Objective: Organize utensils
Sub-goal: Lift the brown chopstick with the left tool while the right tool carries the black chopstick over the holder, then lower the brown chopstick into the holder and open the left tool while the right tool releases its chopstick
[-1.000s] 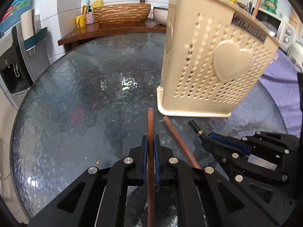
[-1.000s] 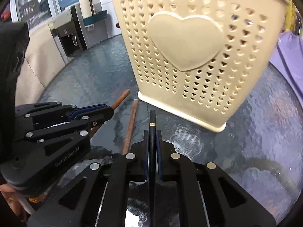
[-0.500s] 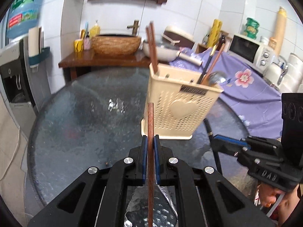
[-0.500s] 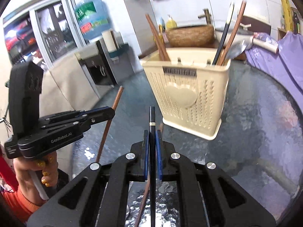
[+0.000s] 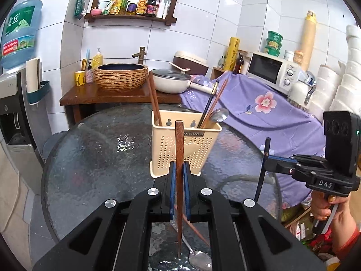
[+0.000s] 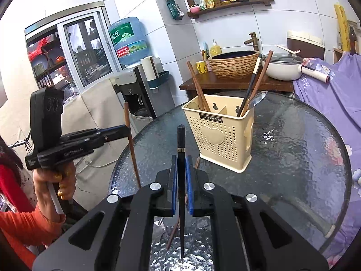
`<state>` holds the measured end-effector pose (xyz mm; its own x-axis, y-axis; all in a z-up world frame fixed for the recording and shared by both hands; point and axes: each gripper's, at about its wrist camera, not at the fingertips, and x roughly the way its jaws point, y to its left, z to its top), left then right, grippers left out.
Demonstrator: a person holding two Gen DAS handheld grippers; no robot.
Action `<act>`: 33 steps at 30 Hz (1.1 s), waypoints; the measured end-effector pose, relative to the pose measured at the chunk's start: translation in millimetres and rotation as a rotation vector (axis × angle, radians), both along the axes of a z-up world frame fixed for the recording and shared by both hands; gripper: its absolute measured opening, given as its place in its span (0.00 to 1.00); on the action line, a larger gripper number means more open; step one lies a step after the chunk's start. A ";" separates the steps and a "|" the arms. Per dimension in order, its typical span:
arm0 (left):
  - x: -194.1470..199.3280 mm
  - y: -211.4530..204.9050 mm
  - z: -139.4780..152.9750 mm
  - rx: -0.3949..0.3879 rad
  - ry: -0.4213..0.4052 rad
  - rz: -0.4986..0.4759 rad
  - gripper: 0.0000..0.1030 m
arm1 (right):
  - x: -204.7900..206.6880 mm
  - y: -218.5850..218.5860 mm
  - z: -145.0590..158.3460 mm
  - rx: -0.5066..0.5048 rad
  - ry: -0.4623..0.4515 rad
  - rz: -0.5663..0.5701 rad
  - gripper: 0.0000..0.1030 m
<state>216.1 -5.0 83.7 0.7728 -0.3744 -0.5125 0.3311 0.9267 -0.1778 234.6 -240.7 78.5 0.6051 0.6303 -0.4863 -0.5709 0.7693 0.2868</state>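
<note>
left gripper clamps a brown chopstick, right gripper a black one; i'd tip each upright above the holder before dropping.

A cream plastic utensil basket pierced with little hearts stands on the dark pebbled-glass round table. Far right, a lilac cloth bears pink flowers; a brown wooden chopstick sits between blue pads.

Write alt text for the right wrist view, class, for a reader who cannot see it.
The right gripper clamps a black chopstick upright above a round glass table. Ahead stands a cream utensil holder with chopsticks and a spoon; at left, the left gripper holds a brown chopstick.
</note>
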 end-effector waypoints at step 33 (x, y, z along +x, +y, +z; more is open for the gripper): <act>102.7 -26.9 159.5 -0.043 -0.201 0.073 0.06 | 101.9 15.3 180.0 -0.005 -0.237 -0.220 0.08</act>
